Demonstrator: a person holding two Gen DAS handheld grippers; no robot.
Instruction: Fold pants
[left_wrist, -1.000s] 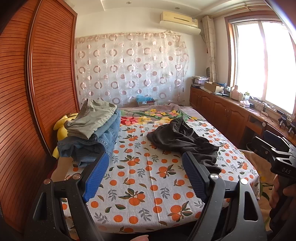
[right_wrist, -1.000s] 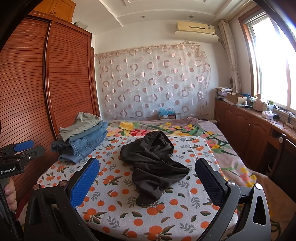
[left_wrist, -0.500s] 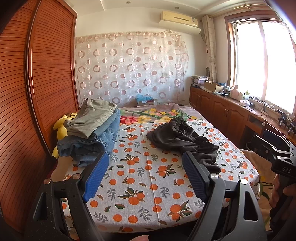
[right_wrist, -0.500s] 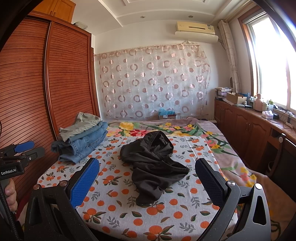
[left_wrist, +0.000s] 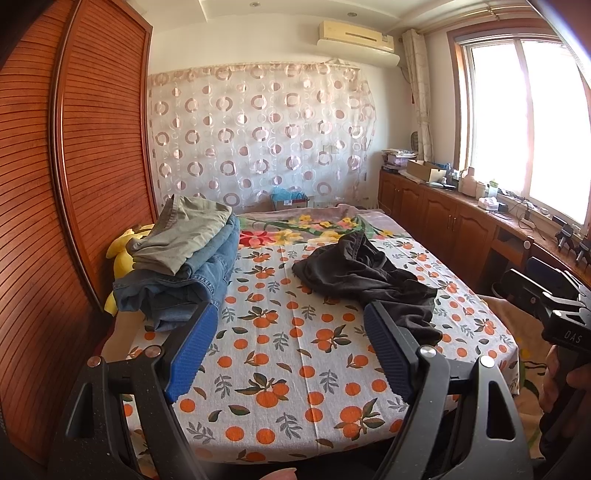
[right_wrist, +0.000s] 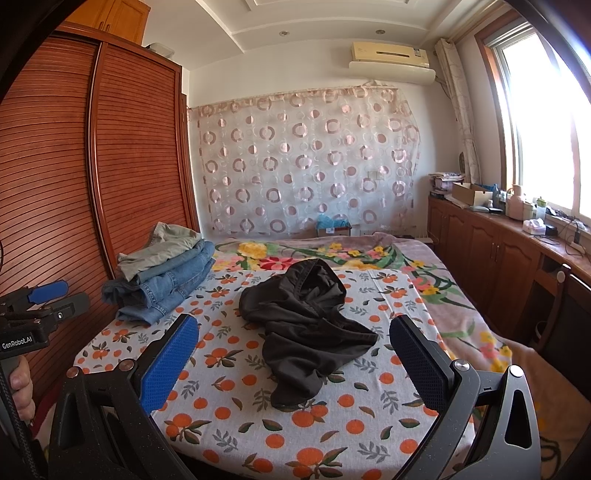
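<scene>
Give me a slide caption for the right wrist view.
Open right tongs face crumpled black pants on the orange-print bedsheet, folded jeans stack behind.

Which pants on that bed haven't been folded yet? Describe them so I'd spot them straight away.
Start at the bed with the orange-print sheet. Near its middle lies a loose heap of black pants. Unlike the folded stack of jeans and khaki pants by the wooden wardrobe, they are dark, crumpled and alone.
</scene>
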